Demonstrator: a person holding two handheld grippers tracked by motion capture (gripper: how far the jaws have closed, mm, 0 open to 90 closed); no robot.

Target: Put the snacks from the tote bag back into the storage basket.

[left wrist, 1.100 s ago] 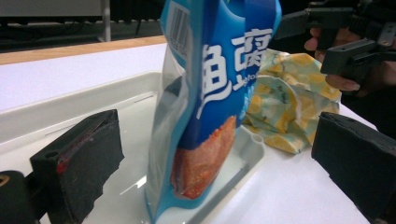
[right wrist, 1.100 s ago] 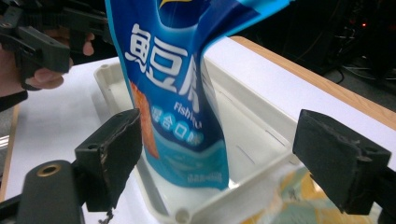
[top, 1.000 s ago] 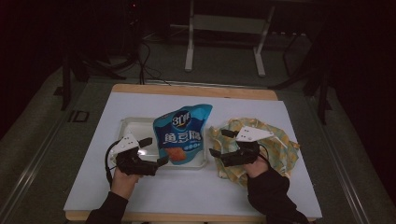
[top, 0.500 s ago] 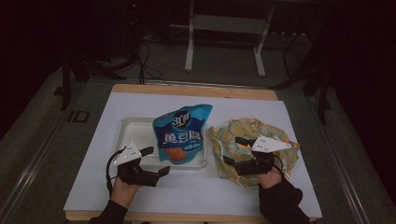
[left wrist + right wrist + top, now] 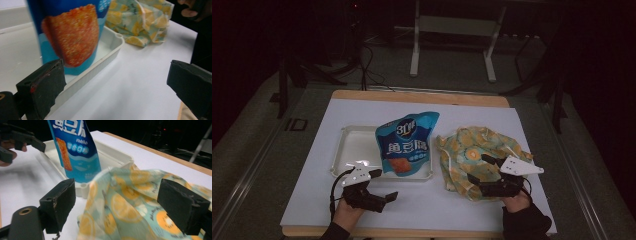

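A white-covered rectangular table point(image 5: 422, 210) carries a crumpled cloth bag printed with orange slices point(image 5: 477, 150) at its right and a shallow white plastic tray point(image 5: 347, 150) left of centre, where a blue snack pouch point(image 5: 404, 142) stands upright; the right gripper point(image 5: 484, 170) hovers over the bag's near edge, jaws wide and empty, and the left gripper point(image 5: 384, 186) spreads wide just before the tray
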